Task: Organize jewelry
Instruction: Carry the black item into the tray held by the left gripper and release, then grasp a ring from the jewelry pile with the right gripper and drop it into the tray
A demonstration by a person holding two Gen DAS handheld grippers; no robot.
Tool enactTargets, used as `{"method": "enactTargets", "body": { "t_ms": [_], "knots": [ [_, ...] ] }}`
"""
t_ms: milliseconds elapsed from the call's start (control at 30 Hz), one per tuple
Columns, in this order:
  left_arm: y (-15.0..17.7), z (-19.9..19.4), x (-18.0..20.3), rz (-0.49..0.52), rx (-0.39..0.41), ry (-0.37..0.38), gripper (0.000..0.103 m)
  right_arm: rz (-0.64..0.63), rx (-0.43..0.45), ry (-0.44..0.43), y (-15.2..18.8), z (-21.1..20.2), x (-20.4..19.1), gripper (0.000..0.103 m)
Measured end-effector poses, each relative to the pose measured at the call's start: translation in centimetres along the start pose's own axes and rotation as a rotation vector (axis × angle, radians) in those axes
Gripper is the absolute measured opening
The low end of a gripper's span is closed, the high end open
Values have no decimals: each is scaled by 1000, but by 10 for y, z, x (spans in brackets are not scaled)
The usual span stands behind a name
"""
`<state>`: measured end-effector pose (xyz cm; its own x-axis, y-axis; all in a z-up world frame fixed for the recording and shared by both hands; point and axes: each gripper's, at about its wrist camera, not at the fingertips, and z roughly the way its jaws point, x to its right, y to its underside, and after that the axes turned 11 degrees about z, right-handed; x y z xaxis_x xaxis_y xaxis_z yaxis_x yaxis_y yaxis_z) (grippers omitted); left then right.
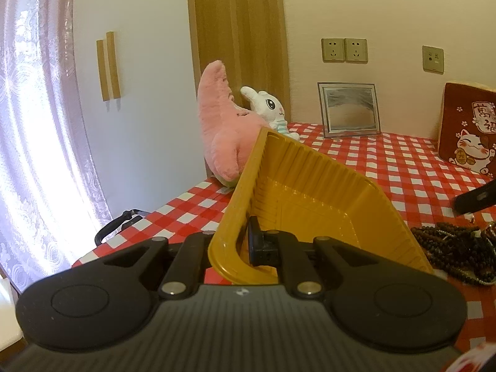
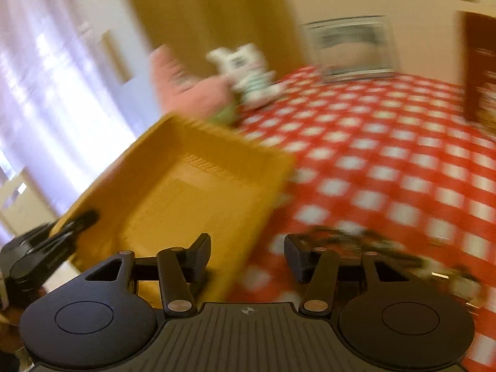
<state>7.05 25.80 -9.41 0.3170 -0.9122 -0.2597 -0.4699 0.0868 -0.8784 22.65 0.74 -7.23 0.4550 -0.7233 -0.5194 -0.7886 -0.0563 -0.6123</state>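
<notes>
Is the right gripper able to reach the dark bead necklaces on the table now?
Probably yes. The right gripper is open and empty, and the bead necklaces lie just beyond it on the checked tablecloth. The yellow tray, held by the left gripper, sits to one side.

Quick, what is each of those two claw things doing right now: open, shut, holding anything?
Left gripper: shut on the rim of the yellow tray, tilting it up.
Right gripper: open, nothing between its fingers; the bead necklaces lie just ahead.

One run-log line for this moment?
left claw: shut on yellow tray rim | right claw: open, empty | beads: on tablecloth
</notes>
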Motion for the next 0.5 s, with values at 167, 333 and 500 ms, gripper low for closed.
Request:
{"method": "enactTargets", "body": {
  "t_ms": [167, 333, 500],
  "knots": [
    [1, 4, -3, 0, 7, 11, 8, 118, 68, 163, 5, -51, 65, 53],
    [1, 7, -4, -2, 4, 9, 9, 168, 64, 314, 15, -82, 119, 52],
    [-3, 10, 0, 5, 3, -3, 9, 139, 43, 344, 13, -83, 142, 45]
  ]
}}
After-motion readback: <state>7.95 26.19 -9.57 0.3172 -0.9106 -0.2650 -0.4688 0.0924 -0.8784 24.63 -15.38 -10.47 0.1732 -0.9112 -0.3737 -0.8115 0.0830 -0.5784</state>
